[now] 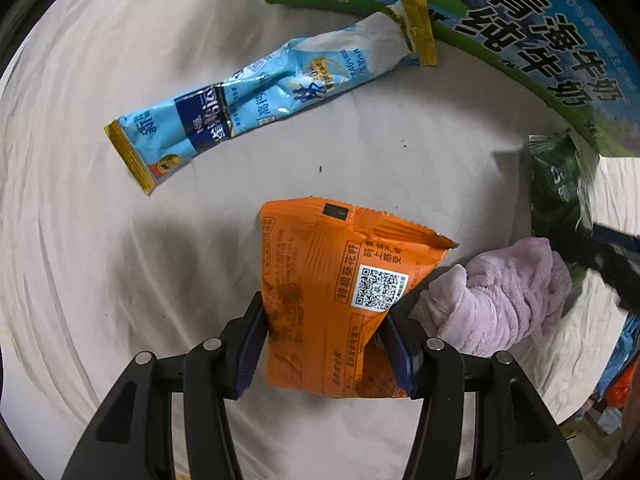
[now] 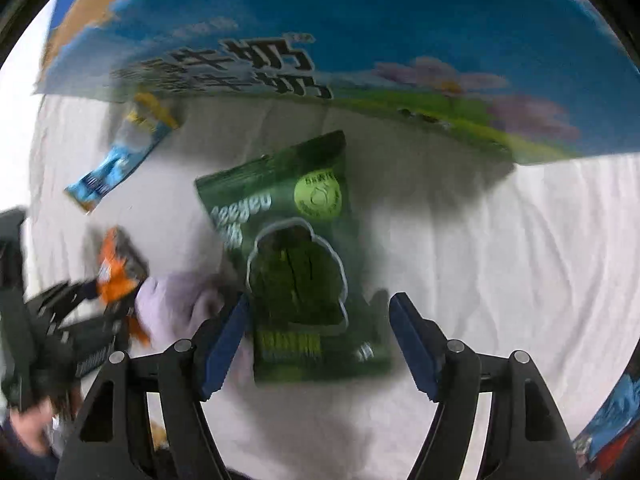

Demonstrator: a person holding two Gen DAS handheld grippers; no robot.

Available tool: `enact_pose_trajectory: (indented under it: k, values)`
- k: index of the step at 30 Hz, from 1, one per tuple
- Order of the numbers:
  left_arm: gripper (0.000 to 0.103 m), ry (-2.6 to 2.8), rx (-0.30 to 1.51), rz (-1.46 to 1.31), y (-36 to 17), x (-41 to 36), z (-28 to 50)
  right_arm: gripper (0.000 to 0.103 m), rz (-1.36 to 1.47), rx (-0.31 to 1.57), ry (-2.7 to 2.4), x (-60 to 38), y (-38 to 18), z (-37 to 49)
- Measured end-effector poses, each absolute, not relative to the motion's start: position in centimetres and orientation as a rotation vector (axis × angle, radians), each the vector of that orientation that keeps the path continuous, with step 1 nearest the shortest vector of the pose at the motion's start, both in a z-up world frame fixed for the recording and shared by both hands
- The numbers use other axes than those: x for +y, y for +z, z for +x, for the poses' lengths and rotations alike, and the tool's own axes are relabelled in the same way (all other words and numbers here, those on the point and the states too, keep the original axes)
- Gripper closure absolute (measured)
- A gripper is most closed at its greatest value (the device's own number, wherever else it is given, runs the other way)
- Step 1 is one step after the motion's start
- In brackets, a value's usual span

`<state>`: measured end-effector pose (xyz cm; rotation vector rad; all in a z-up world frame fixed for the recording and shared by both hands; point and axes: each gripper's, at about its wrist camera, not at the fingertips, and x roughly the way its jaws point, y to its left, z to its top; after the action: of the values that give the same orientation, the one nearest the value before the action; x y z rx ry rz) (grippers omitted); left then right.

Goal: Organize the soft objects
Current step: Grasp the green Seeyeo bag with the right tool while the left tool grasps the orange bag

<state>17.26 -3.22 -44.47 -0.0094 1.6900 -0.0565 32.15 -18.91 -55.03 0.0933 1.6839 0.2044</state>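
Holding the orange snack bag (image 1: 340,304) firmly, left gripper (image 1: 324,332) clamped on its lower half above the white sheet (image 1: 100,260); best kept level, clear of the purple cloth (image 1: 504,296). Right gripper (image 2: 320,332) spread wide around the green bag (image 2: 296,256), not yet squeezing. Beyond, blue sachet (image 1: 260,92), then milk carton box (image 1: 540,40).

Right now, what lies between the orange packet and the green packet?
The purple cloth lies between the orange packet and the green packet. The left wrist view shows it clearly; the right wrist view shows it blurred.
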Motion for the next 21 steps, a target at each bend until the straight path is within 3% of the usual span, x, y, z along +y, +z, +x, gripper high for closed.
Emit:
enact_pose_trajectory:
  k: [1,4,13,21]
  values:
    - [0.051,-0.057,1.690,-0.005,-43.8,-2.6,17.2,0.046,0.096,1.666,0.180,-18.3,-54.9,30.3]
    - [0.051,-0.056,1.690,-0.009,-43.4,-2.8,17.3,0.056,0.135,1.645,0.104,-18.6,-54.5,30.0]
    - [0.049,-0.045,1.675,0.024,-43.9,-3.3,15.5,0.055,0.211,1.858,-0.058,-22.7,-54.7,24.0]
    - [0.050,-0.070,1.673,0.040,-43.7,-3.6,16.0,0.047,0.226,1.838,0.003,-21.6,-56.6,23.1]
